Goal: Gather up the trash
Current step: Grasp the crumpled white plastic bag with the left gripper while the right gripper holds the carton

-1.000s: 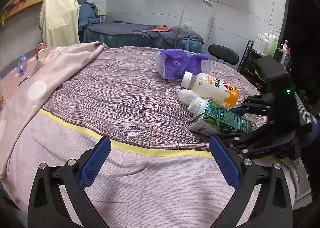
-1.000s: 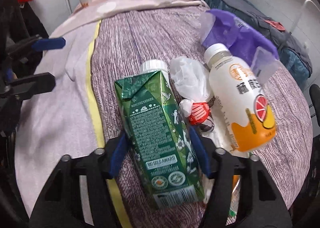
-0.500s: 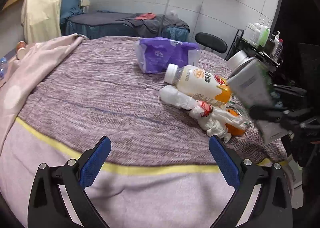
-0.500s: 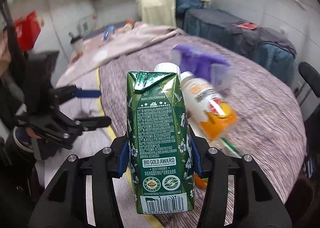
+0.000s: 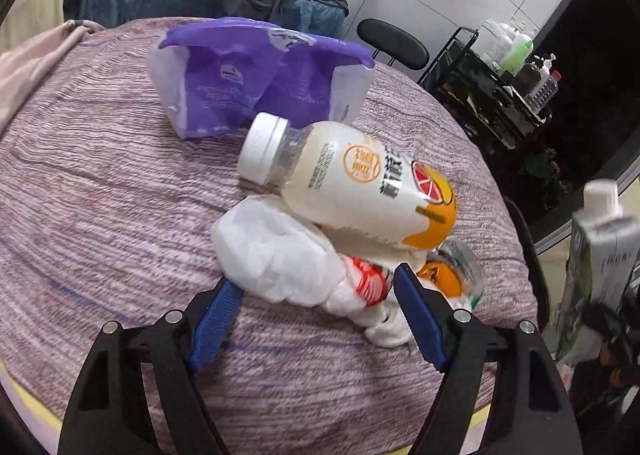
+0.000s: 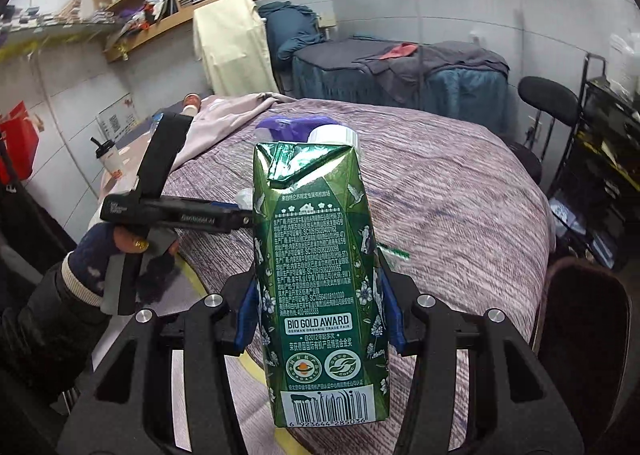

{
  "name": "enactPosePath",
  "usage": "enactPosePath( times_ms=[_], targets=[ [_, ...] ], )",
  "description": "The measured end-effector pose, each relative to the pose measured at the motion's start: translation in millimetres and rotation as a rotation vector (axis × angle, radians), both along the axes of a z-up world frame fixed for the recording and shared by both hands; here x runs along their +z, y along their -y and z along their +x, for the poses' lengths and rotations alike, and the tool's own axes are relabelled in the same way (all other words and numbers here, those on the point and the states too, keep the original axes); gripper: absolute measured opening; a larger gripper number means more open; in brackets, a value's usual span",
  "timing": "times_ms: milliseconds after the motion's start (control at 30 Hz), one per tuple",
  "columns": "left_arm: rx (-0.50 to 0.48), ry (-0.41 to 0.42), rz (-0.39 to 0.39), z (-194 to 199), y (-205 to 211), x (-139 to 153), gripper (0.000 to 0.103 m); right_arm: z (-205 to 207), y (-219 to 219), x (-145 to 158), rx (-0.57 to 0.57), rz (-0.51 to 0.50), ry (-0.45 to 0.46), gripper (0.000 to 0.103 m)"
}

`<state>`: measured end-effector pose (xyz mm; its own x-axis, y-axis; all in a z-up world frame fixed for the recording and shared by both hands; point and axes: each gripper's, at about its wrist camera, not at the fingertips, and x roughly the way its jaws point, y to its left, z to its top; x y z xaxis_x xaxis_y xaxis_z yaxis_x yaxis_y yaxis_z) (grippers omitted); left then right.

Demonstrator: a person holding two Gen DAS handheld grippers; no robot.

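Right wrist view: my right gripper [image 6: 316, 309] clamps the green milk carton with white cap [image 6: 320, 279] upright, lifted above the round table with purple striped cloth [image 6: 460, 207]. In the left wrist view, my left gripper [image 5: 316, 313] is closing around the crumpled white plastic bag [image 5: 280, 255], pads not pressing it. The white-and-orange juice bottle [image 5: 352, 183] lies beside it
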<state>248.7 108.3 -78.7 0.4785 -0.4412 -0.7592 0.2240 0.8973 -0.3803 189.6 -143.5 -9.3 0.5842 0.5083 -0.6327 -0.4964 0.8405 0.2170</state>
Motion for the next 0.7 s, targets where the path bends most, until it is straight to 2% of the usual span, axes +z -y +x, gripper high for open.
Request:
enactPosePath(
  times_ms=[100,167,233,333,400,700],
  targets=[
    [-0.002,-0.013,-0.02,2,9,2,0.073,-6,10,-8,-0.042,0.01,-0.021,0.051],
    [-0.007,-0.009,0.011,2,22,1,0.07,-9,16,-13,-0.066,0.017,-0.032,0.051],
    [0.007,-0.005,0.06,5,32,-3,0.052,-10,20,-17,-0.09,0.017,-0.037,0.051],
    [0.018,-0.041,0.051,8,39,-13,0.037,-16,29,-20,-0.123,0.034,-0.043,0.051],
    [0.033,-0.024,0.067,6,38,-12,0.034,-20,36,-20,-0.144,0.044,-0.041,0.051],
    [0.101,0.054,0.007,-30,19,15,0.028,-37,68,-22,-0.227,0.092,-0.019,0.051]
  ],
)
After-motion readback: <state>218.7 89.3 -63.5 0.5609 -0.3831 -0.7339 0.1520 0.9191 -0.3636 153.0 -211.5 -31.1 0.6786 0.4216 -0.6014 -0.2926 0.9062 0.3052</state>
